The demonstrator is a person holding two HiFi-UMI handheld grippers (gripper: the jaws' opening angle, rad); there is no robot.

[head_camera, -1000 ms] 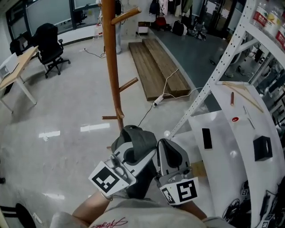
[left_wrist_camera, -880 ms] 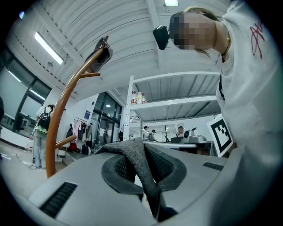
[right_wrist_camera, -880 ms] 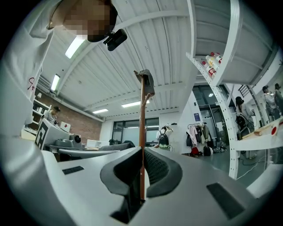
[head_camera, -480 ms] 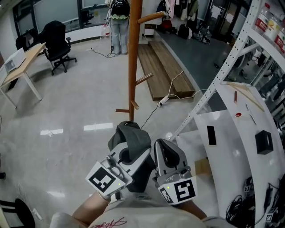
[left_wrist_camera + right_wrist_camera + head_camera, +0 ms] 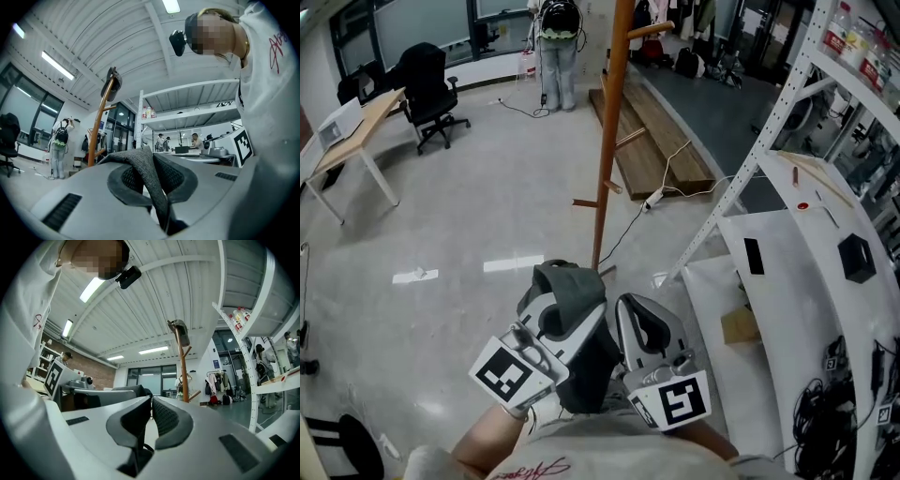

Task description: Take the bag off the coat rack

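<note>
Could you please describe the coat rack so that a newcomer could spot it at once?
Start from the white shelving unit on the right of the head view; on the pale floor to its left, just in front of the wooden planks, stands the coat rack. It is the only tall, thin, orange-brown wooden pole there, with short pegs jutting from its sides.

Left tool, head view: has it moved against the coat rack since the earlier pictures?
Yes. The left tool, shut on the grey bag, has shifted left: the foot of the coat rack now shows to its right.
</note>
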